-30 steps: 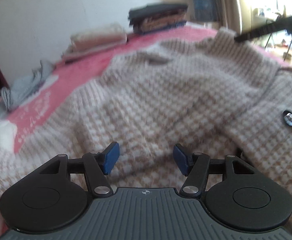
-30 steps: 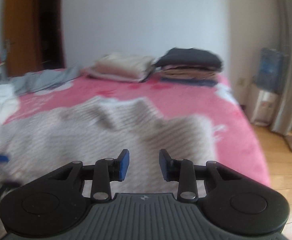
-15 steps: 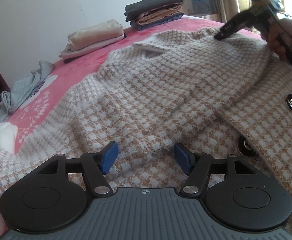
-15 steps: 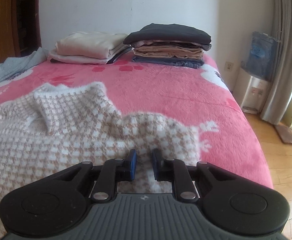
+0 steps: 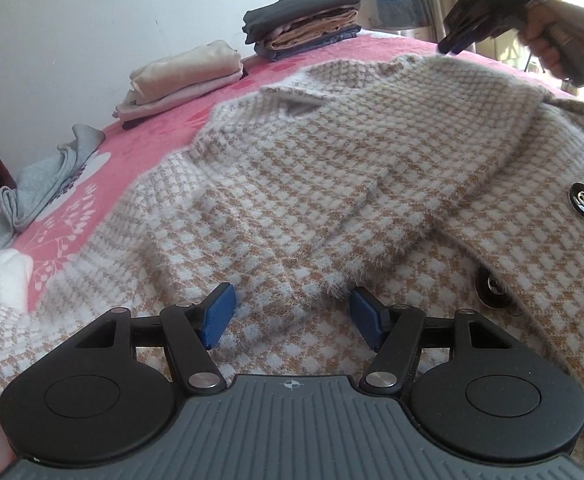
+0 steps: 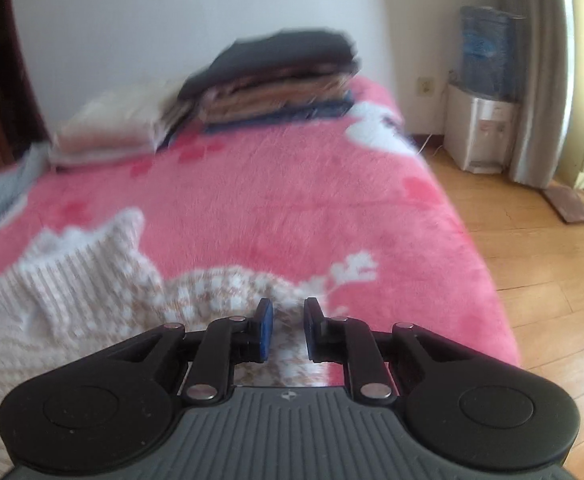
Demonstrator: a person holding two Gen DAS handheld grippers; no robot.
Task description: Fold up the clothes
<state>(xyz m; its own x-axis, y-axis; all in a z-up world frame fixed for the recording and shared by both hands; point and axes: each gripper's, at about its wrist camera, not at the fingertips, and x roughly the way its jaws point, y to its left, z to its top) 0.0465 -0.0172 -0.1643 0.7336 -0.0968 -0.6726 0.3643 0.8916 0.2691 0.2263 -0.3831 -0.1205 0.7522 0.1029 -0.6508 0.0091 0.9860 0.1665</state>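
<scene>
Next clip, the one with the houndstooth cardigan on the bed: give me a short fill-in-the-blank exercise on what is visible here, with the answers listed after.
1. The houndstooth cardigan lies on a blanket whose main colour is ____.
2. The top garment of the darker folded stack is coloured ____.
3. The left gripper has its jaws ____ over the cardigan.
4. The floor beside the bed is made of ____.

Answers: pink; black; open; wood

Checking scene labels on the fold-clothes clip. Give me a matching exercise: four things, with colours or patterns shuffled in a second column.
Things:
1. blanket
2. cardigan
3. top of the far folded pile
4. gripper pads

Colours:
A. blue
B. pink with white flowers
C. dark grey
D. beige and white check

Pairs: 1-B, 2-D, 3-C, 4-A
</scene>
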